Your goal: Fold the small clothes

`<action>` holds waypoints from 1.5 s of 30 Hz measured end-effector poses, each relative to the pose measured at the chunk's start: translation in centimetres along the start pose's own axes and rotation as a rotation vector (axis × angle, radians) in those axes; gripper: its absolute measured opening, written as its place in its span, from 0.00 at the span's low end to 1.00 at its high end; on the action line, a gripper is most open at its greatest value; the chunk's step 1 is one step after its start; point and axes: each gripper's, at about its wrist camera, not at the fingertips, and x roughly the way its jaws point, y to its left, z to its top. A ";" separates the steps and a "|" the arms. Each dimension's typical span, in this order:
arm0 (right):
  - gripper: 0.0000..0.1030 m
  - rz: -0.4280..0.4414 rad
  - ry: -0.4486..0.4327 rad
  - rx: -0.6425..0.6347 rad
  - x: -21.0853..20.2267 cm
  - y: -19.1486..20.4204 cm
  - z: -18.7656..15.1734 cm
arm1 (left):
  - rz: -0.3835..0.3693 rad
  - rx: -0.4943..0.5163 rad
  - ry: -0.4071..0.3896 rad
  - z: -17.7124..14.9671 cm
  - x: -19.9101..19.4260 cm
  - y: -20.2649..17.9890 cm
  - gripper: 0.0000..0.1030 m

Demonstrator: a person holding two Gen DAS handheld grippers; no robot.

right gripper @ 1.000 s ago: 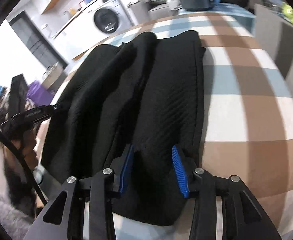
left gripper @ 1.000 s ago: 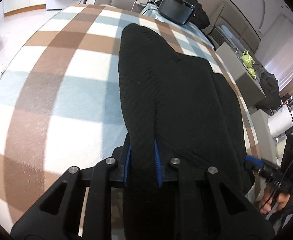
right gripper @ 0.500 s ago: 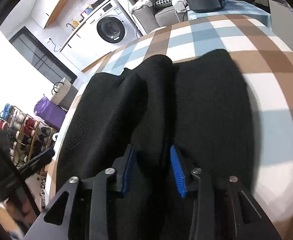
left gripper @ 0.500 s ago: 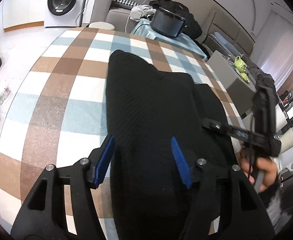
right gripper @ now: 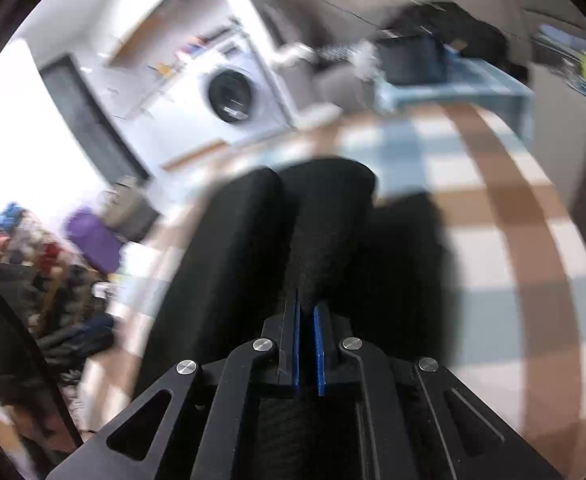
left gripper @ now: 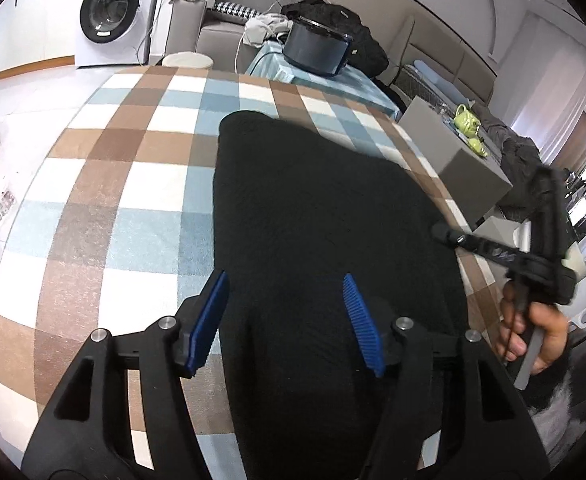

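Black knit garment (left gripper: 325,216): soft, limp, light; lies on checked rug (left gripper: 133,184). Take hold at a hem edge. Left tongs (left gripper: 285,320) apart above it; right tongs (right gripper: 307,344) clamped on a raised fold.

No text can be read anywhere. The washing machine (left gripper: 111,16) carries a small label on its top panel, but the print is too small to make out.

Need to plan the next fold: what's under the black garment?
The black garment lies on a checked cloth of brown, blue and white squares. Whatever is directly beneath the fabric is covered and cannot be seen.
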 end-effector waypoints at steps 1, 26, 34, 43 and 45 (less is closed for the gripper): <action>0.06 -0.004 0.030 0.022 0.9 -1.0 -0.3 | 0.002 0.000 0.008 -0.1 0.2 0.0 0.55; 0.16 0.079 0.048 0.106 -1.3 -4.8 -6.0 | -0.014 -0.008 0.057 -0.5 2.4 0.5 0.55; 0.05 -0.020 -0.035 0.119 -4.6 -4.4 -6.2 | -0.027 0.000 0.047 -0.3 2.0 0.0 0.55; 0.30 0.114 -0.060 0.118 -5.7 0.3 -7.6 | -0.044 0.011 0.076 -0.5 2.0 -0.2 0.55; 0.30 0.130 -0.020 0.129 -3.7 1.5 -7.6 | -0.048 0.032 0.088 -0.4 2.1 -0.7 0.55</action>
